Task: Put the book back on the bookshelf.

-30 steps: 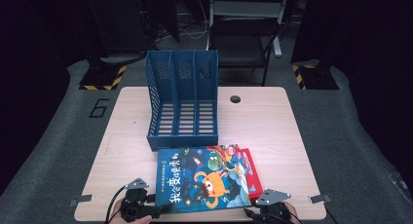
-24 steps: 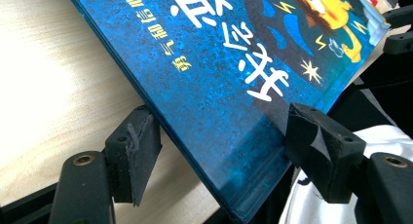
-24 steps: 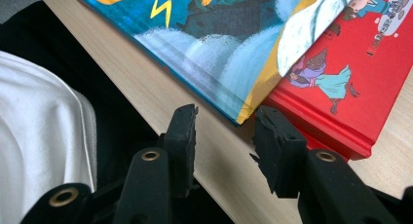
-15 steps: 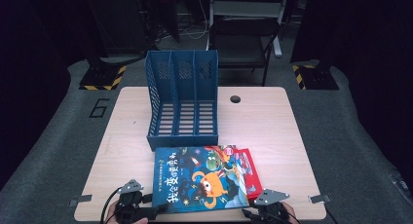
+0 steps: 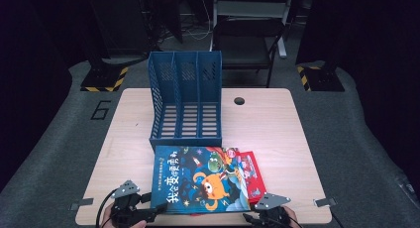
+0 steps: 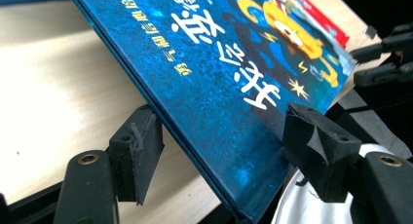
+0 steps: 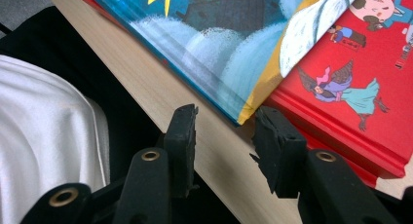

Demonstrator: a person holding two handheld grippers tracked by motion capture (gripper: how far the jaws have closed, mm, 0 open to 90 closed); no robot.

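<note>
A blue picture book [image 5: 198,178] lies at the table's front, on top of a red book [image 5: 250,173]. My left gripper [image 5: 151,213] is at its near left corner. In the left gripper view the blue book [image 6: 204,53] runs tilted between the jaws, its corner raised off the wood. My left gripper [image 6: 224,136] is shut on it, one pad under the edge and one on the cover. My right gripper [image 5: 250,219] sits at the table's front edge. It [image 7: 221,131] stands open with nothing between the pads, just short of the blue book's corner [image 7: 234,63] and the red book [image 7: 360,87].
A blue three-slot file rack [image 5: 185,104] stands upright behind the books, mid-table. The wooden table [image 5: 267,124] has a cable hole [image 5: 239,100] at the back. A dark chair [image 5: 247,44] stands beyond the far edge. White clothing [image 7: 44,126] is close behind the right gripper.
My left gripper has risen slightly at the blue book's near left corner, tipping that corner up. The right gripper has stayed still.
</note>
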